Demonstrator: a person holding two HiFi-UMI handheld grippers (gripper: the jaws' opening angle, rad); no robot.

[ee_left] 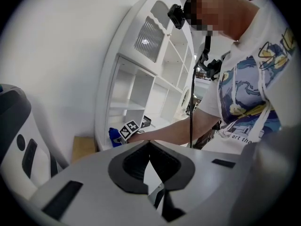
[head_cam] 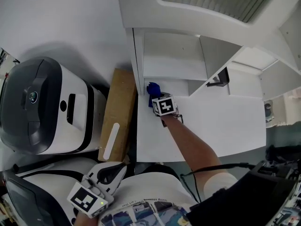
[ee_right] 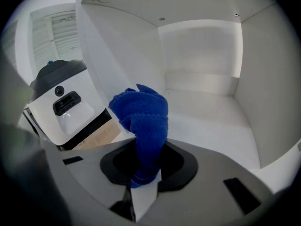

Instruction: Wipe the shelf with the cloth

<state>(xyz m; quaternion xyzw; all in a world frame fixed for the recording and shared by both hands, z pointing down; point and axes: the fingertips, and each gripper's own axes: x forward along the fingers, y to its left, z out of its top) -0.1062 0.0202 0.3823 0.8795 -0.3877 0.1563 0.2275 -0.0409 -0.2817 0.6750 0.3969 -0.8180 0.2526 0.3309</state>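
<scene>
Pinching the cloth point(ee_right: 143, 114) firmly in its fingers point(ee_right: 142, 197), the right gripper point(ee_right: 146, 175) should press it flat onto the shelf point(ee_right: 211, 119) and sweep outward.

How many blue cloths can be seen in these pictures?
1. The blue cloth is clamped in the right gripper at the left end of the white shelf. More could be hidden in other compartments.
</scene>
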